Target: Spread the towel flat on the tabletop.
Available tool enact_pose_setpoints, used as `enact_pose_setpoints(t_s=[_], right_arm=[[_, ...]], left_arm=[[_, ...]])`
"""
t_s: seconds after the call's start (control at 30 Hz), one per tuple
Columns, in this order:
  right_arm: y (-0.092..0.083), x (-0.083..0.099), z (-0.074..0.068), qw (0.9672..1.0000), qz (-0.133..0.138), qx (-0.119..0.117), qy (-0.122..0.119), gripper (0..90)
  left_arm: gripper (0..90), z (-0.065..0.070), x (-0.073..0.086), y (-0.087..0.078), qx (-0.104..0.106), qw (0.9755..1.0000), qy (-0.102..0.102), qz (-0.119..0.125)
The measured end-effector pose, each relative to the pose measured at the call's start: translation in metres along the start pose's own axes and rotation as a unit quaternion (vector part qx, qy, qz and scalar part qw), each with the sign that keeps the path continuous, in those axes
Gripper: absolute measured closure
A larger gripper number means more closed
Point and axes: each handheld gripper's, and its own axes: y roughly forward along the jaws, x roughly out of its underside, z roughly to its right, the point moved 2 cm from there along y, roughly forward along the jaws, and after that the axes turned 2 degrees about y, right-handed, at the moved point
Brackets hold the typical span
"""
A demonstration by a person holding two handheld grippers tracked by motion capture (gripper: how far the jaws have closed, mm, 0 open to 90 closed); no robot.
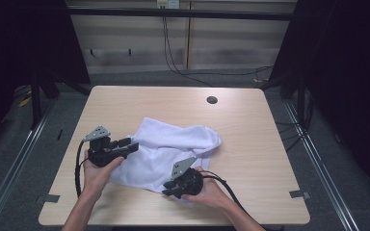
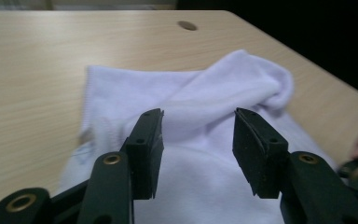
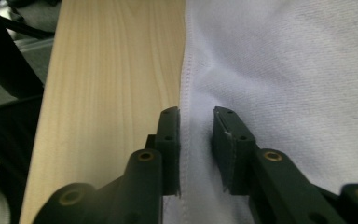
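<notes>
A white cloth [image 1: 168, 144] lies crumpled on the wooden table [image 1: 250, 125], with a fold bunched along its far right side. My left gripper [image 1: 127, 146] rests at the cloth's left edge, pointing right. In the left gripper view its jaws [image 2: 198, 140] stand wide apart, with the cloth [image 2: 200, 88] lying beyond and below them. My right gripper [image 1: 169, 191] is at the cloth's near edge, pointing left. In the right gripper view its jaws [image 3: 196, 135] stand close together astride the stitched hem of the cloth [image 3: 284, 70], a narrow gap showing between the pads.
A dark round hole [image 1: 212, 100] sits in the tabletop at the far right, also seen from the left gripper [image 2: 187, 25]. Bare wood surrounds the cloth. Cables trail from both grippers toward the table's near edge. Dark frame posts stand to either side.
</notes>
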Motion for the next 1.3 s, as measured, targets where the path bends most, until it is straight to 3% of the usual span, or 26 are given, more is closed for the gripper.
enact_pose_setpoints(t_s=[0.07, 0.17, 0.27, 0.37, 0.5, 0.53, 0.6, 0.7, 0.73, 0.8, 0.83, 0.87, 0.9, 0.97, 1.0, 1.03, 1.07, 1.13, 1.27, 1.3], right_arm=[[0.000, 0.001, 0.002, 0.9997, 0.007, -0.010, 0.022, 84.5], [-0.005, 0.000, 0.009, 0.9975, 0.033, -0.043, 0.044, 85.4], [-0.018, -0.008, 0.011, 0.9974, 0.045, -0.038, 0.042, 86.5], [-0.037, -0.023, 0.016, 0.9951, 0.077, -0.043, 0.046, 86.0], [-0.062, -0.043, 0.028, 0.9957, 0.083, -0.014, 0.040, 86.8], [-0.068, -0.049, 0.033, 0.9955, 0.086, -0.007, 0.040, 87.0], [-0.082, -0.062, 0.046, 0.9947, 0.092, 0.011, 0.044, 87.1], [-0.108, -0.085, 0.073, 0.9899, 0.122, 0.044, 0.058, 87.3], [-0.108, -0.085, 0.073, 0.9899, 0.122, 0.044, 0.058, 87.3], [-0.128, -0.100, 0.095, 0.9840, 0.143, 0.081, 0.069, 87.4], [-0.139, -0.106, 0.106, 0.9789, 0.154, 0.110, 0.076, 87.4], [-0.161, -0.114, 0.131, 0.9634, 0.177, 0.172, 0.104, 87.3], [-0.174, -0.114, 0.145, 0.9515, 0.193, 0.204, 0.124, 87.2], [-0.198, -0.108, 0.171, 0.9201, 0.227, 0.265, 0.178, 78.3], [-0.205, -0.103, 0.180, 0.9073, 0.226, 0.296, 0.196, 66.2], [-0.210, -0.095, 0.189, 0.8951, 0.204, 0.325, 0.227, 59.1], [-0.213, -0.084, 0.196, 0.8963, 0.181, 0.324, 0.243, 54.1], [-0.211, -0.071, 0.194, 0.8981, 0.174, 0.325, 0.240, 48.6], [-0.195, -0.047, 0.168, 0.9158, 0.179, 0.283, 0.222, 46.8], [-0.188, -0.042, 0.159, 0.9229, 0.182, 0.261, 0.218, 47.3]], left_arm=[[53.3, -0.001, 0.000, -0.001, 0.005, 1.0000, -0.007, 0.005], [52.4, -0.002, -0.001, -0.004, 0.010, 0.9998, -0.011, 0.012], [51.1, -0.004, -0.004, -0.008, 0.010, 0.9996, -0.012, 0.022], [48.3, -0.001, -0.007, -0.012, 0.013, 0.9993, -0.006, 0.033], [44.5, 0.003, -0.012, -0.016, 0.028, 0.9983, -0.003, 0.051], [43.9, 0.003, -0.016, -0.019, 0.029, 0.9972, -0.011, 0.068], [43.9, 0.001, -0.018, -0.023, 0.017, 0.9974, -0.010, 0.070], [44.3, -0.005, -0.018, -0.024, 0.012, 0.9974, -0.015, 0.069], [44.7, -0.005, -0.018, -0.024, 0.012, 0.9974, -0.015, 0.069], [44.9, -0.009, -0.017, -0.023, 0.002, 0.9975, -0.018, 0.069], [45.1, -0.010, -0.015, -0.021, -0.004, 0.9980, -0.014, 0.061], [45.6, -0.011, -0.011, -0.016, 0.002, 0.9984, -0.017, 0.053], [45.8, -0.012, -0.008, -0.013, 0.002, 0.9989, -0.018, 0.044], [46.2, -0.014, -0.003, -0.007, 0.003, 0.9995, -0.017, 0.028], [46.4, -0.016, 0.000, -0.004, 0.004, 0.9996, -0.019, 0.020], [46.4, -0.018, 0.004, 0.000, 0.008, 0.9998, -0.019, 0.006], [46.5, -0.019, 0.006, 0.002, 0.004, 0.9998, -0.019, 0.001], [47.4, -0.021, 0.013, 0.008, 0.007, 0.9997, -0.005, -0.024], [52.6, -0.025, 0.024, 0.019, 0.021, 0.9983, -0.001, -0.054], [52.8, -0.024, 0.025, 0.020, 0.016, 0.9981, 0.005, -0.060]])
